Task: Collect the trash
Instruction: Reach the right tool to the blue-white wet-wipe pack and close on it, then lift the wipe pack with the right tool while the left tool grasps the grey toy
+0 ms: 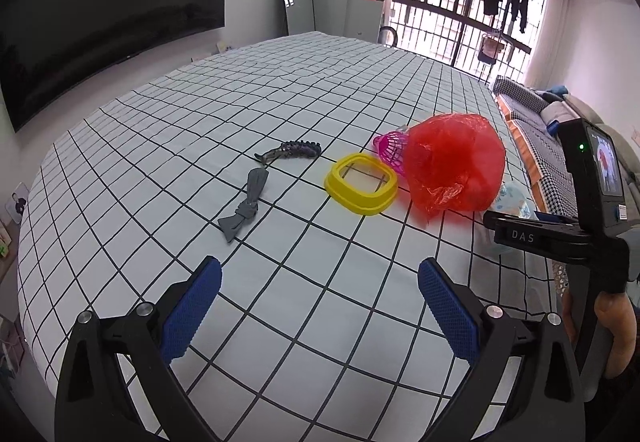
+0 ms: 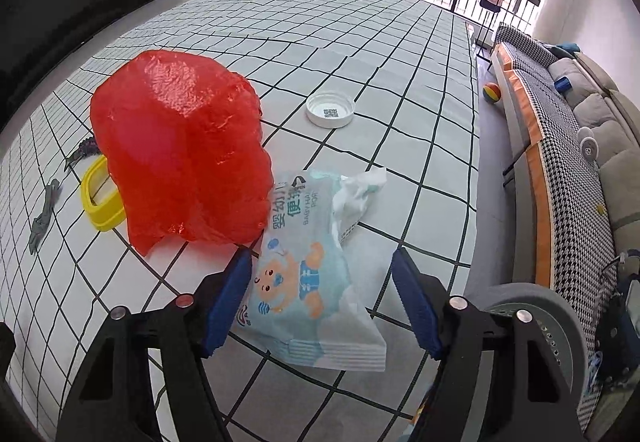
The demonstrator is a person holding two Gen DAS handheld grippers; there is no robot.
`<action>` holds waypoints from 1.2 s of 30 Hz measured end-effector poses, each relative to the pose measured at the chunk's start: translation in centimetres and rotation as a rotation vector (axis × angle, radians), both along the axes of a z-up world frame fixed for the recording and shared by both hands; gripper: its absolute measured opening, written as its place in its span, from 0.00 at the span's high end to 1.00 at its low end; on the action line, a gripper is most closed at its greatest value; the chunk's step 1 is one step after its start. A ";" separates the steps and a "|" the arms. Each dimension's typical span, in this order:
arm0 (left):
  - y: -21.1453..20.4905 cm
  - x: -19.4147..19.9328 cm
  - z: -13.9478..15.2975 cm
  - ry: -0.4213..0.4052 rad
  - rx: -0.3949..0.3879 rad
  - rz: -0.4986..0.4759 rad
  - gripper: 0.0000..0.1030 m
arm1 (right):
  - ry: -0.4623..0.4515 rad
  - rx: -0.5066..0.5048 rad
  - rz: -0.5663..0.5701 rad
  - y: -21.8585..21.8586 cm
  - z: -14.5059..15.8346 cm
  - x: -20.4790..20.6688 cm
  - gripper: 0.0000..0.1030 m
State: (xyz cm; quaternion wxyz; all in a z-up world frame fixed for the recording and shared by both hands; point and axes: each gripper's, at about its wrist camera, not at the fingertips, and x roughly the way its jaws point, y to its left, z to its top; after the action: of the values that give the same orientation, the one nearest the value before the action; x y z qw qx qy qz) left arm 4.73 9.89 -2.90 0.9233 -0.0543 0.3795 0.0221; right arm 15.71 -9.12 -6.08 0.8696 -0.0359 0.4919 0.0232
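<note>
1. The left tool (image 1: 320, 302) is hovering over the checked cloth of the table (image 1: 280, 90), fingers spread wide, gripping nothing.
2. The right tool (image 2: 322, 298) is sitting low over the near right part of the table, fingers parted to either side of a pale blue baby-wipes packet (image 2: 312, 282). The blue pads (image 2: 416, 310) are flanking the packet; whether they are touching it I cannot tell.
3. The packet is lying flat, printed side up, a crumpled white wipe (image 2: 360, 194) sticking out of its far end.
4. A puffed-up red plastic bag (image 2: 180, 158) is standing just beside the packet, on its left, its lower edge overlapping the packet's far corner.
5. A yellow square ring (image 1: 361, 184) is lying just left of the bag, with a pink shuttlecock (image 1: 390, 146) wedged behind the two.
6. A grey fabric bow (image 1: 246, 210) and a dark hair claw (image 1: 292, 150) are lying further left, near each other.
7. A white lid (image 2: 330, 108) is resting open side up beyond the packet, apart from it.
8. A sofa (image 2: 560, 146) is running along the right side of the room.
</note>
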 end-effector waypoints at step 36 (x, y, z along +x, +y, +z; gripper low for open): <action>8.0 5.7 -2.1 0.072 0.102 0.072 0.06 | -0.120 0.192 -0.040 -5.0 2.8 -13.1 0.48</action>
State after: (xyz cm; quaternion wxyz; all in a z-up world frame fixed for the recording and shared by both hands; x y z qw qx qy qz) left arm 10.39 17.93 -4.95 0.9092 -0.0202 0.4088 0.0767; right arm 2.64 -14.15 -3.31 0.8972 0.0563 0.4351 0.0507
